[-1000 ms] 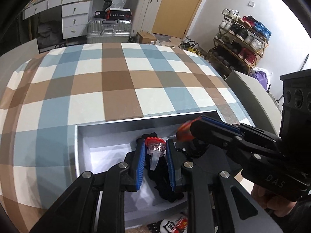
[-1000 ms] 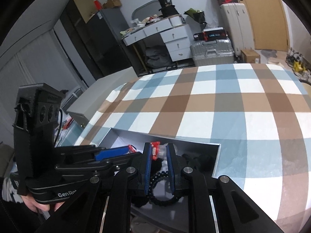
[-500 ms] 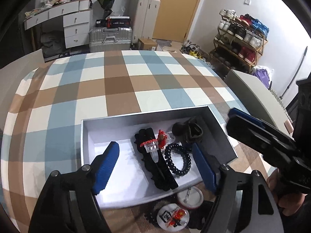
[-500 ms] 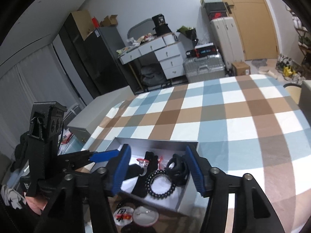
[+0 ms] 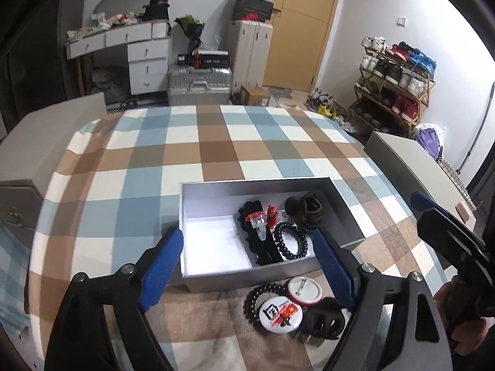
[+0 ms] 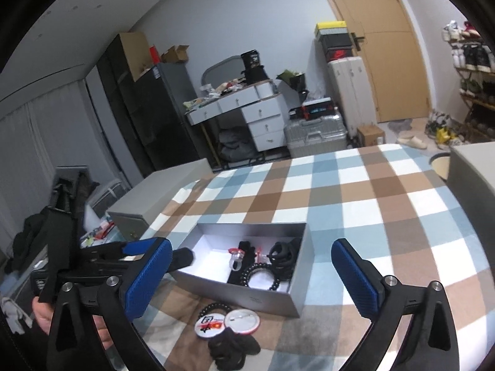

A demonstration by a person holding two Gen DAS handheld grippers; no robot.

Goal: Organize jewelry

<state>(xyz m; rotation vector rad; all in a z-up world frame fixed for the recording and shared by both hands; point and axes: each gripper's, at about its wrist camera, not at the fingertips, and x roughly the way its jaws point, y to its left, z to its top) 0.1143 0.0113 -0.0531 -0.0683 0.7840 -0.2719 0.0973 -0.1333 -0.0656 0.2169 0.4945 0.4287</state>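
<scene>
white walls, a wooden door (image 5: pixel 304 24), a white drawer desk (image 5: pixel 136 52) and a shoe rack (image 5: pixel 396 83).

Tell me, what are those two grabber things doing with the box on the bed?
A person is sorting jewelry into a grey box on the checked cover. The left gripper and right gripper are both open and hold nothing. A red-topped ring and a black bead bracelet lie inside. Two badges and a black hair tie wait outside, in front.
</scene>
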